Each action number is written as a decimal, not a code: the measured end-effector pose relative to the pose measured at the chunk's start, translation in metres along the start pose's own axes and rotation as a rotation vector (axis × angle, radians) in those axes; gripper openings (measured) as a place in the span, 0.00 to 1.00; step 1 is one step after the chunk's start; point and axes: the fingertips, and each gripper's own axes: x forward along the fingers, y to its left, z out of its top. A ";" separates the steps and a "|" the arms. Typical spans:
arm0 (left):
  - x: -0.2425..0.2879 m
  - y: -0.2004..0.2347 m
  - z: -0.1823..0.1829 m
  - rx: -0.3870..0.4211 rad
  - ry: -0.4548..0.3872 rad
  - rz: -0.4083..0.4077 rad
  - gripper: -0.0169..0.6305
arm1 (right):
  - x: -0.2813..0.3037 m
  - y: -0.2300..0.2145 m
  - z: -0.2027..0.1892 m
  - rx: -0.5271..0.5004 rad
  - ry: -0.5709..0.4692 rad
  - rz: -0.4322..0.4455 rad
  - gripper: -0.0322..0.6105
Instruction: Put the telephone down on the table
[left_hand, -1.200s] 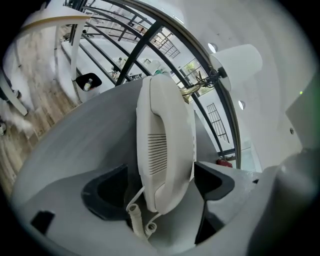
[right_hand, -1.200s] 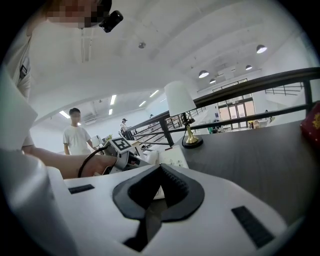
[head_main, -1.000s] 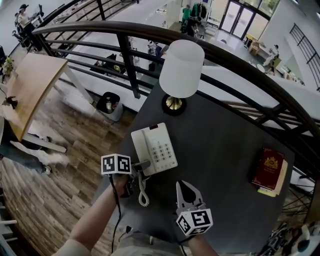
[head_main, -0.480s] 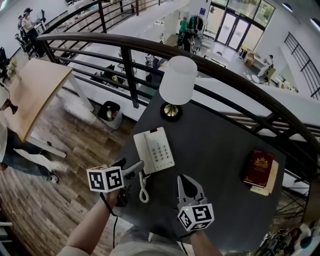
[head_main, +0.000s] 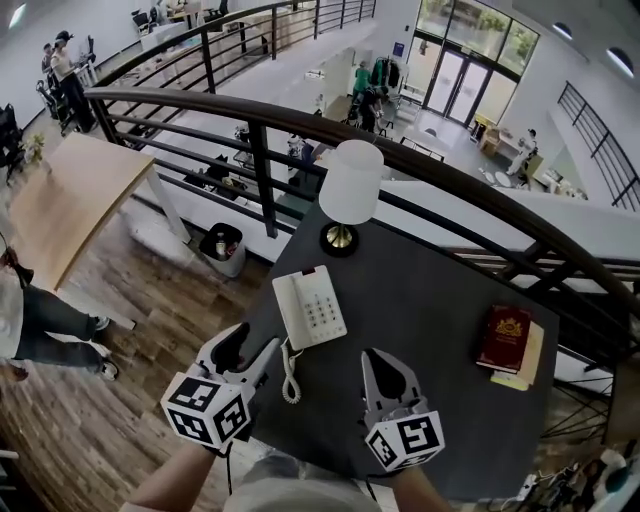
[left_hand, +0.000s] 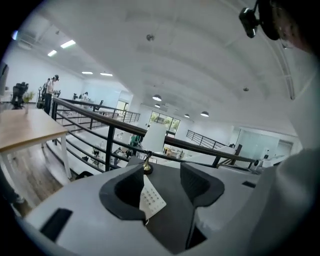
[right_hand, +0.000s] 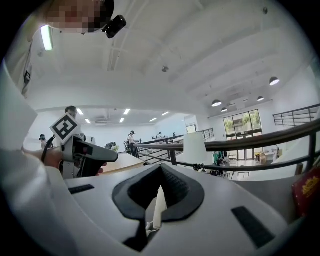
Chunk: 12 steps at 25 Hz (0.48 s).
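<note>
The white push-button telephone (head_main: 310, 307) lies flat on the dark table (head_main: 440, 290), its coiled cord (head_main: 290, 376) trailing toward the near edge. My left gripper (head_main: 250, 352) hovers above the table's near left corner, apart from the telephone. Its jaws are closing with nothing between them. In the left gripper view (left_hand: 162, 172) the telephone (left_hand: 151, 198) shows beyond the gap. My right gripper (head_main: 383, 368) hangs to the right of the cord. Its jaw tips meet and it holds nothing (right_hand: 160, 170).
A lamp with a white shade (head_main: 350, 185) stands at the table's far edge. A red book (head_main: 508, 338) lies on a paler one at the right. A dark railing (head_main: 260, 150) runs behind the table, with a drop beyond. A person (head_main: 30, 320) stands at left.
Both grippers have risen from the table toward the camera. The left one came away from the telephone's near left corner, rolled, and its jaws narrowed. The telephone has not moved.
</note>
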 end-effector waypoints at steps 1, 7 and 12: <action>-0.009 -0.006 0.003 0.023 -0.017 0.001 0.38 | -0.006 0.004 0.007 -0.008 -0.009 0.005 0.05; -0.050 -0.043 0.008 0.137 -0.092 -0.010 0.21 | -0.043 0.035 0.036 -0.071 -0.035 0.046 0.05; -0.071 -0.061 -0.005 0.181 -0.104 -0.020 0.21 | -0.073 0.066 0.044 -0.114 -0.040 0.086 0.05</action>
